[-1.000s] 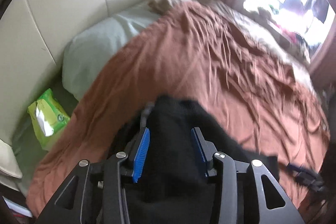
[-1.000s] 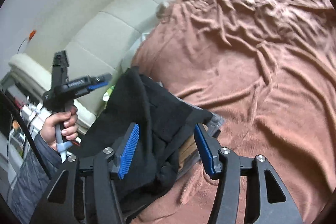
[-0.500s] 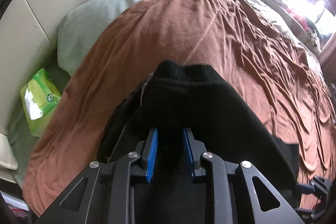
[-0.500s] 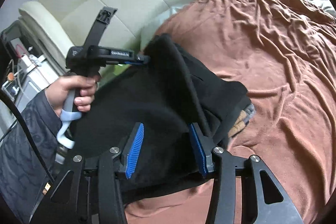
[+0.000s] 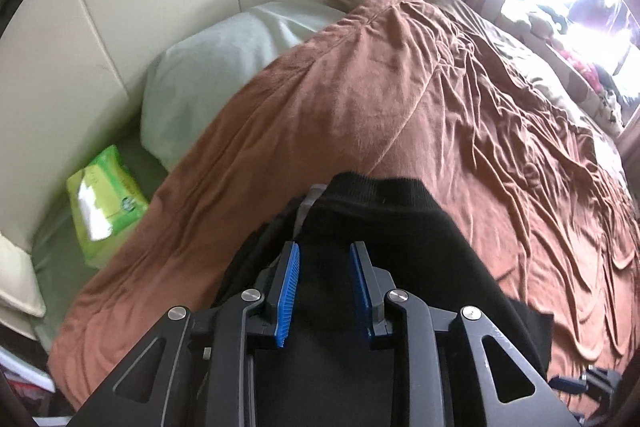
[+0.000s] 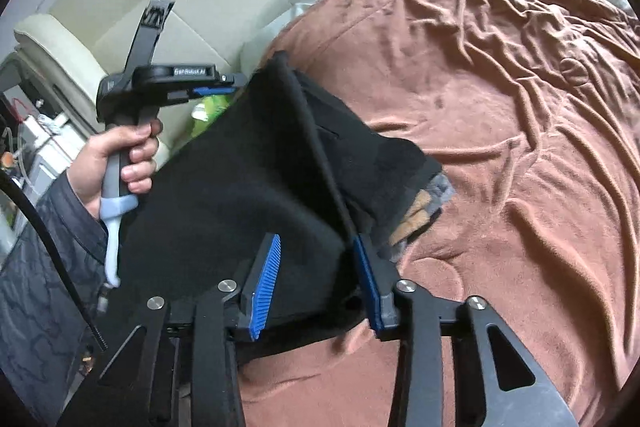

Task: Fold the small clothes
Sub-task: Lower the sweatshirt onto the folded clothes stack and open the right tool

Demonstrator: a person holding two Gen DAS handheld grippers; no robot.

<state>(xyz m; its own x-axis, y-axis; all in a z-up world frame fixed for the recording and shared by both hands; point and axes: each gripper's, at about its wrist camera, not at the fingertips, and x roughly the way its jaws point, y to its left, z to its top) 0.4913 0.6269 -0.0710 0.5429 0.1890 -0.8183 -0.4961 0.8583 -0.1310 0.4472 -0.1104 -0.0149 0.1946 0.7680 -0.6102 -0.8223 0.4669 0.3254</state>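
Left gripper (image 6: 214,91): we read "GenRobot.AI" on its body; it is clenched on the black garment (image 6: 248,187).
Right gripper (image 6: 316,283): its jaws have just been closing, with black cloth between them.
Garment: on the brown blanket (image 6: 500,107), near the bed's headboard edge.
Green packet (image 5: 104,203): text unreadable.

Garment (image 5: 384,227) spread on blanket (image 5: 400,99), between both grippers' fingers. Pillow (image 5: 208,75) behind blanket's edge, against headboard (image 5: 120,7). Packet (image 5: 104,203) left of blanket, below pillow.
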